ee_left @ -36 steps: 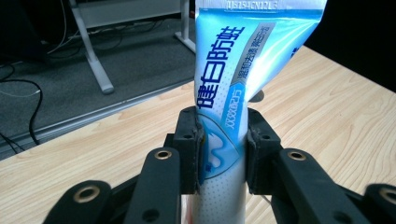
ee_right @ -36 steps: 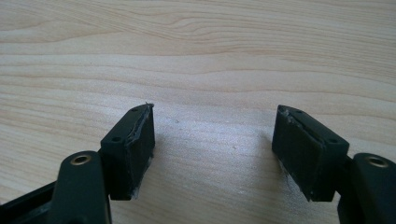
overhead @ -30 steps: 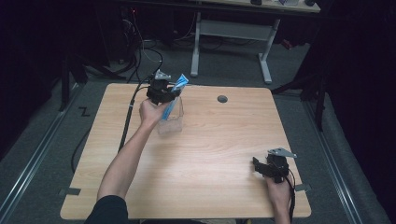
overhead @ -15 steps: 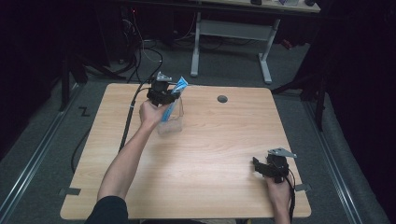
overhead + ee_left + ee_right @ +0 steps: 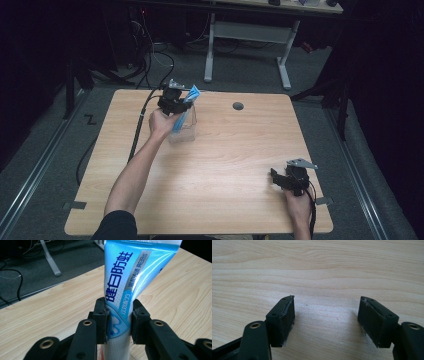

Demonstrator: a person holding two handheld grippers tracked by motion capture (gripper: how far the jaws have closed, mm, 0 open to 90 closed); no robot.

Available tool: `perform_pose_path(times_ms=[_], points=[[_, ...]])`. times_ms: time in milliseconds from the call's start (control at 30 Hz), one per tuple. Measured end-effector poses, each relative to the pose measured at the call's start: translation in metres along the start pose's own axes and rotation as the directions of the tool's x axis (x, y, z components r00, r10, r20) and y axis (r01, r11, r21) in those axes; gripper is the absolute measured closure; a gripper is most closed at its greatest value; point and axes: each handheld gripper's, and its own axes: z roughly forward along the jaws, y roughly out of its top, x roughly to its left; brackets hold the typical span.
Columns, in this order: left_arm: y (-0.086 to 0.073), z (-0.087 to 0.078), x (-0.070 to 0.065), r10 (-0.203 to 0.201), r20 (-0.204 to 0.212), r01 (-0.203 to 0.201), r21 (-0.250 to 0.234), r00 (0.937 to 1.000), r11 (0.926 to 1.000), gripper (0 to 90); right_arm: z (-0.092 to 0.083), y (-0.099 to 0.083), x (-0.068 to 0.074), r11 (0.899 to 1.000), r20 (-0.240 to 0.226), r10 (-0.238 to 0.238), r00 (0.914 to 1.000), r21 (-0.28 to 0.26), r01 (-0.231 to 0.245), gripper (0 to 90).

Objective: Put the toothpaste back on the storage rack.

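Observation:
A blue and white toothpaste tube (image 5: 126, 282) stands between the black jaws of my left gripper (image 5: 119, 317), which is shut on it. In the high view the left gripper (image 5: 176, 102) holds the tube (image 5: 184, 111) slanted, its lower end inside a clear plastic cup (image 5: 183, 131) on the far left part of the wooden table (image 5: 225, 150). My right gripper (image 5: 325, 317) rests low over the bare tabletop with its jaws open and nothing between them. It sits near the table's front right corner (image 5: 292, 179).
A round cable hole (image 5: 238, 106) lies in the tabletop at the far middle. A black cable (image 5: 140, 125) trails off the table's left side from the left gripper. A white desk frame (image 5: 247, 40) stands on the floor beyond the table.

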Motion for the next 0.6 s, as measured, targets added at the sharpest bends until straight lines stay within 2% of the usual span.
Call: perform_pose_path(times_ms=[433,600], points=[[-0.0045,0.0037,0.0008,-0.008,-0.006,0.008,0.014,0.9999,0.9999,71.0,-0.0001,0.0000,0.0000,1.000,0.001,0.000,1.0000,0.002,0.000,30.0],[-0.0064,0.0061,0.0008,-0.006,-0.008,0.006,0.033,1.0000,0.9994,70.9,0.0000,0.0000,0.0000,1.000,0.000,0.000,1.0000,0.000,0.000,30.1]])
